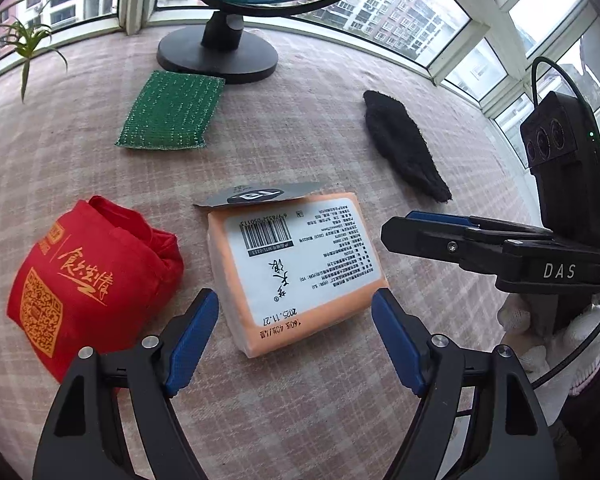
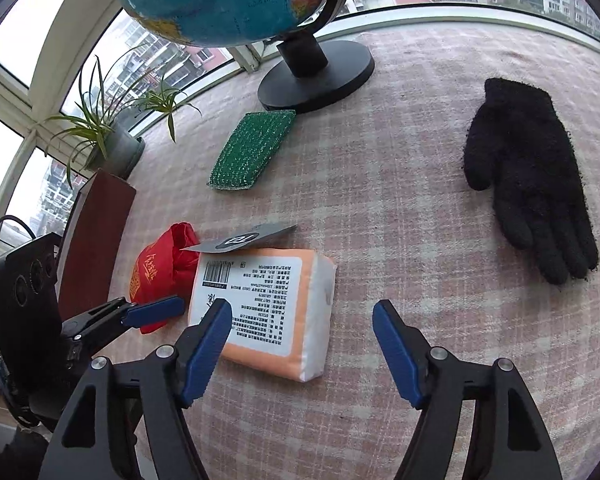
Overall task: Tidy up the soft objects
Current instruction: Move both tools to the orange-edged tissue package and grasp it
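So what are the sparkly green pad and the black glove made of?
The glittery green rectangular scouring pad looks like woven plastic mesh with shiny threads, probably over sponge. The fuzzy black glove looks like knitted fleece or chenille: matte and fluffy-edged.

Orange-and-white tissue pack, red pouch, glittery green scouring pad, black glove, pink plaid tablecloth

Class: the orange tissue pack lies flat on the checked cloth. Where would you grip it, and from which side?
Grip the tissue pack across its two long side faces, coming down from above. It lies flat, label up, so those soft faces stand free for the jaws, and the left gripper already straddles its near end, open.
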`<state>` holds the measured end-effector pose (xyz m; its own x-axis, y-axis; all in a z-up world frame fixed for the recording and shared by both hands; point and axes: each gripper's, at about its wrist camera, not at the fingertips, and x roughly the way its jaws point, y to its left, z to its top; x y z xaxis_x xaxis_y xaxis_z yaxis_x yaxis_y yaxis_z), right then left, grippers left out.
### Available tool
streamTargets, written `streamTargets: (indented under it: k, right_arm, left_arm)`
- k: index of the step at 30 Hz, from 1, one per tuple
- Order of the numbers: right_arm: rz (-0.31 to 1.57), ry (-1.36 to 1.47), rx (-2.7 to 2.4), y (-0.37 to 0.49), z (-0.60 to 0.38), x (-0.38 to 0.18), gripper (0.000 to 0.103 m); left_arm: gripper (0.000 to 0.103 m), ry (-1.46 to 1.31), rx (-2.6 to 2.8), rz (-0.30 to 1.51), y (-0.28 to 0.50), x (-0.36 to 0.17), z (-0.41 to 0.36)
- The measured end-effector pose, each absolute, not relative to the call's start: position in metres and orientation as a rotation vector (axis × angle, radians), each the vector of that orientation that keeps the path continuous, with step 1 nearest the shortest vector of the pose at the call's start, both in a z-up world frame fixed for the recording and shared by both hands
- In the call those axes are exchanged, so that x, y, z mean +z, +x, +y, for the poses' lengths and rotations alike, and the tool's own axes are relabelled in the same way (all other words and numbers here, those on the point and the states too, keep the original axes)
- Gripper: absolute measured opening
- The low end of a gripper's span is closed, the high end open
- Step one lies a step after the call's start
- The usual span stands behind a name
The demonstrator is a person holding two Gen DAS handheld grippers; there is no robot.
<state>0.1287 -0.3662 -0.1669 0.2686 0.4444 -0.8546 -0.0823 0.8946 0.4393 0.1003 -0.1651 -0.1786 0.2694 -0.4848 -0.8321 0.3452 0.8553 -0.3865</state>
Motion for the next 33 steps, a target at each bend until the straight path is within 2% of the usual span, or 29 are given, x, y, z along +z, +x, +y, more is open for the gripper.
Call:
streamTargets:
  k: [7, 11, 15, 19, 33]
  right_arm:
    - [1.307, 0.346, 0.405, 0.137, -0.36, -0.18, 0.055]
    - [1.335, 0.378, 0.432, 0.14, -0.36, -0.188, 0.053]
    - [1.358, 0.38, 0.45, 0.142, -0.356, -0.195, 0.042]
    - [1.36, 0.387, 0.461, 0.144, -0.355, -0.197, 0.041]
    - [1.357, 0.374, 0.403, 0.133, -0.348, -0.189, 0.041]
  left_arm:
    - [0.079, -0.151, -0.542, 1.194, 0.105, -0.187, -0.164]
    - [0.079, -0.158, -0.542, 1.203, 0.105, -0.19, -0.165]
    - [0.077, -0.133, -0.543, 1.211, 0.105, -0.194, -0.171]
    - [0.067, -0.125, -0.542, 1.219, 0.106, -0.198, -0.175]
    - [0.063, -0.08, -0.608, 1.223, 0.097, -0.189, -0.179]
